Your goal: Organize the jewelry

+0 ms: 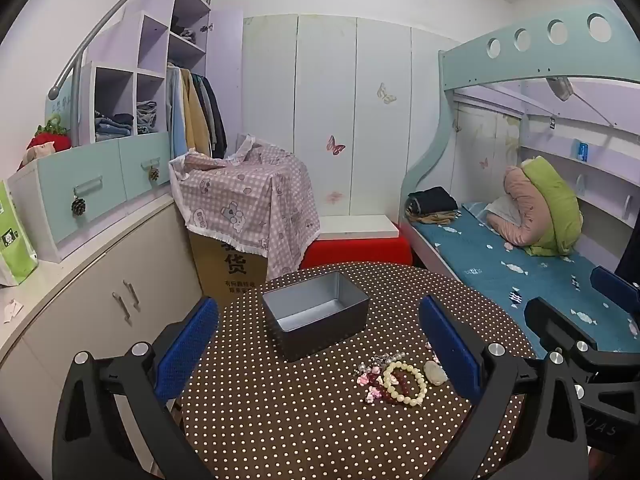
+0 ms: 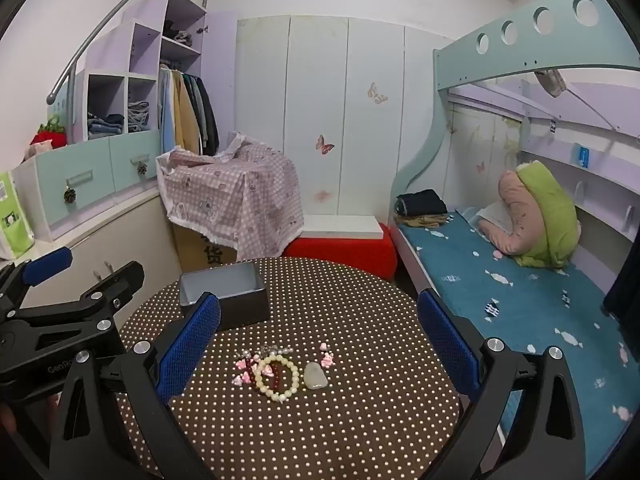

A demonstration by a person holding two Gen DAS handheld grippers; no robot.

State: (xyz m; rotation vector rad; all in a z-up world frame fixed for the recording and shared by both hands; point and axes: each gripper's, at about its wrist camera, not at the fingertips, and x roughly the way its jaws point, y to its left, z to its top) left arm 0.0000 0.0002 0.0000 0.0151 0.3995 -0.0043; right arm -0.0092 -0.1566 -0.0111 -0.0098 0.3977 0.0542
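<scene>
A small heap of jewelry lies on the round polka-dot table (image 1: 280, 420): a cream bead bracelet (image 1: 405, 383) (image 2: 277, 377), a dark red bead string inside it, a pale stone pendant (image 1: 435, 373) (image 2: 316, 376), pink charms (image 2: 327, 357) and small pearl pieces. An empty grey metal box (image 1: 316, 314) (image 2: 224, 294) stands behind the heap. My left gripper (image 1: 320, 344) hovers above the table, open, with the box and jewelry ahead between its blue fingers. My right gripper (image 2: 320, 344) is open too, the jewelry lying ahead between its fingers. Nothing is held.
A cardboard box under a pink checked cloth (image 1: 248, 204) stands behind the table, beside a red stool (image 1: 356, 252). White cabinets (image 1: 100, 300) run along the left. A bunk bed with a teal sheet (image 2: 520, 292) fills the right side.
</scene>
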